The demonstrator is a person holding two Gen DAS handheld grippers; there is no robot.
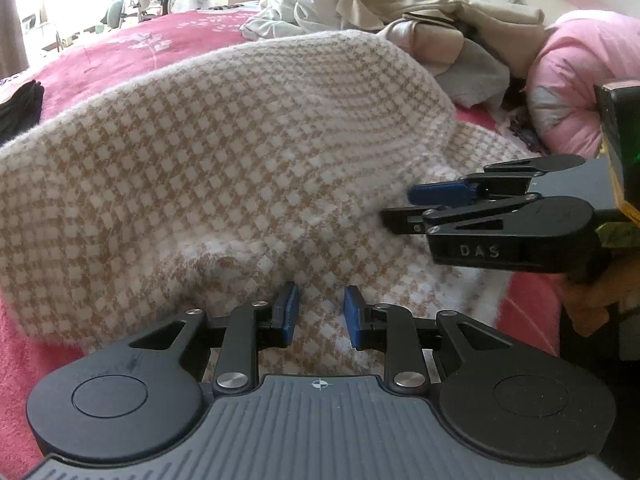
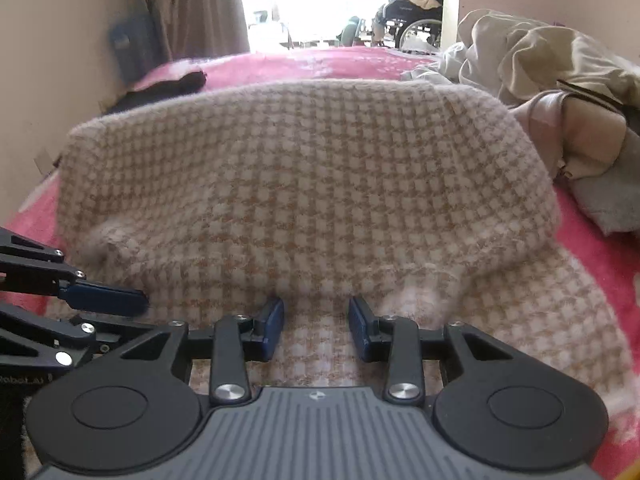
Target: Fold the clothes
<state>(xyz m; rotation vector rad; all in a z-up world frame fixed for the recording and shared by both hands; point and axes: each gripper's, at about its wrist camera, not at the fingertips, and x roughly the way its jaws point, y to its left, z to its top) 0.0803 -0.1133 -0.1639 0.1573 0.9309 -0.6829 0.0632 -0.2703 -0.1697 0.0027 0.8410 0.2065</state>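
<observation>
Sweater half-folded on bed, near hem under both tools, left tool and right tool open, empty

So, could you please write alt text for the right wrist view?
A beige-and-white checked knit garment lies on a pink bedspread, with the right hand-held gripper open just above its near edge. The left hand-held gripper enters from the left.
</observation>
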